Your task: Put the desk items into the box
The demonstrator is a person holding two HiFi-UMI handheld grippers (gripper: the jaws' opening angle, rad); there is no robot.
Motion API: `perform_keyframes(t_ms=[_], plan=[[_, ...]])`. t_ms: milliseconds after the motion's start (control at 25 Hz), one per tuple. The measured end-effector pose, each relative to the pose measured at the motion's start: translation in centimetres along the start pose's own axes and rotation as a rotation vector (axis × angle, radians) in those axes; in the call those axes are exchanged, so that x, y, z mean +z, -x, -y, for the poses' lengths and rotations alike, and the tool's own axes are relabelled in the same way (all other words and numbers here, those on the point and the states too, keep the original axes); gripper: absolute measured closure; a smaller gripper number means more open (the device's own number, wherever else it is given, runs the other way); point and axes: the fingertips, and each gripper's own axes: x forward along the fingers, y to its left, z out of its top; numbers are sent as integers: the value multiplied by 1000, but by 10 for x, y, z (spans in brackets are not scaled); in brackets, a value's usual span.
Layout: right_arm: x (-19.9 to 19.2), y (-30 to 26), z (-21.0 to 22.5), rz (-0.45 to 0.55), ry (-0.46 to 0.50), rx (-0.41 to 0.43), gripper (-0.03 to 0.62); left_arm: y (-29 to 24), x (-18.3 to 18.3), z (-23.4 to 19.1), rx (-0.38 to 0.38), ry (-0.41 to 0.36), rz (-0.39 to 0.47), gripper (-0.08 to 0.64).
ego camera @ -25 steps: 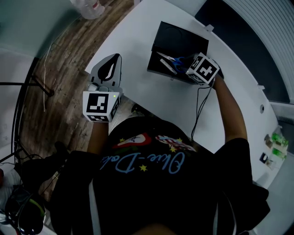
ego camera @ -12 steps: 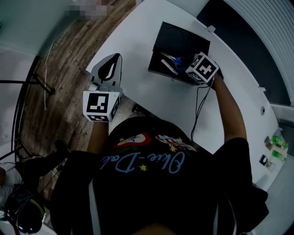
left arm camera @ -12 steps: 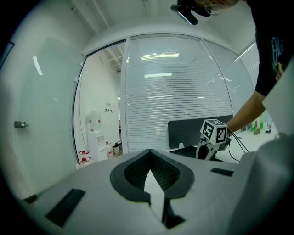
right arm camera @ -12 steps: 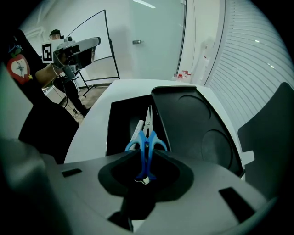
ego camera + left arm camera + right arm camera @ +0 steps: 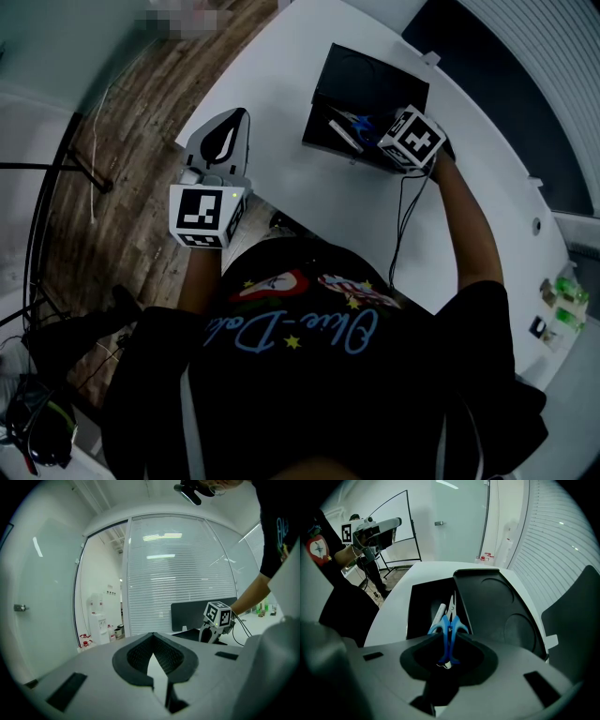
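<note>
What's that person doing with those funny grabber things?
A person is tidying desk things into the black box on the white table. The right gripper holds blue scissors, tips down, over the open box, where a white pen-like thing already lies. Its jaws have just been opening a little, with the scissors between them. The left gripper is shut and empty, out past the table's edge.

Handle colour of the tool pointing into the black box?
Blue; the tool has silver tips. Shows best in the right gripper view.
</note>
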Motion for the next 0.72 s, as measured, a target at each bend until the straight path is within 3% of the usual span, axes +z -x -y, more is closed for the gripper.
perform_keyframes(t_ms=[720], plan=[[9,12,-9,55,39,-8,476,1,2,9,-13,-5,-2,554]])
